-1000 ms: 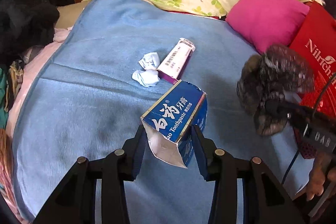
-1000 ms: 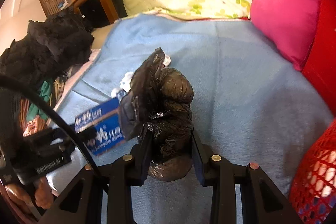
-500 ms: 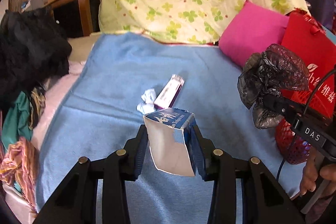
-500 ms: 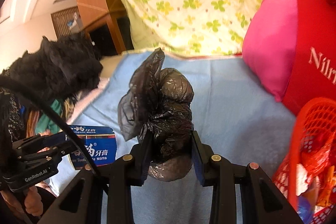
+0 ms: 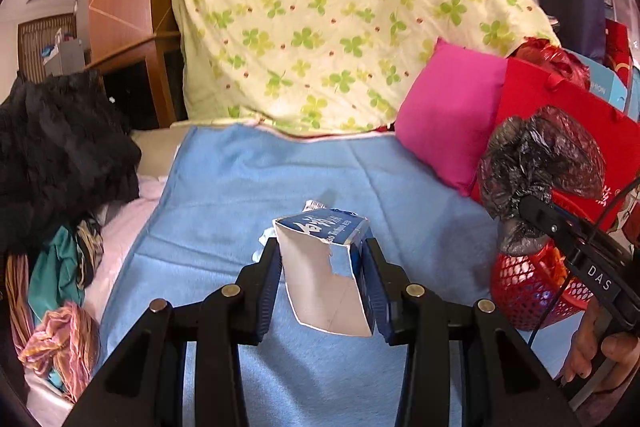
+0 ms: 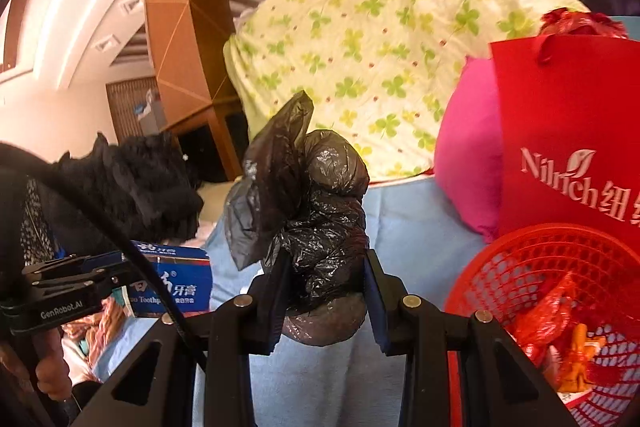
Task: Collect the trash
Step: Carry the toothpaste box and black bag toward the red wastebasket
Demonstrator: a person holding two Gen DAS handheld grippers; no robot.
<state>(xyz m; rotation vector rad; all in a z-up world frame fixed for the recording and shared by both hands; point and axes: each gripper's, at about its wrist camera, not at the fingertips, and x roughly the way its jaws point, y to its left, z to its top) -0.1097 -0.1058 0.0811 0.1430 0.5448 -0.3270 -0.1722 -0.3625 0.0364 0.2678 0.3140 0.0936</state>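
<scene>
My left gripper (image 5: pixel 322 259) is shut on a torn blue toothpaste box (image 5: pixel 326 267) and holds it above the blue blanket (image 5: pixel 248 195); the box also shows in the right wrist view (image 6: pixel 176 291). My right gripper (image 6: pixel 324 267) is shut on a crumpled black plastic bag (image 6: pixel 316 203), held up left of the red mesh basket (image 6: pixel 560 267). The bag (image 5: pixel 536 163) and basket (image 5: pixel 528 287) also show at the right of the left wrist view. A bit of white tissue (image 5: pixel 264 237) peeks from behind the box.
A pink pillow (image 5: pixel 452 115), a red paper bag (image 6: pixel 560 131) and a clover-print quilt (image 5: pixel 340 19) stand at the back. A black garment (image 5: pixel 56 155) and mixed clothes (image 5: pixel 60 307) lie on the left. The basket holds red and orange wrappers (image 6: pixel 560 327).
Both grippers have risen and tilted up from the blanket, carrying the box and the bag. The basket has come into the right wrist view, and the tissue and tube are mostly hidden behind the box.
</scene>
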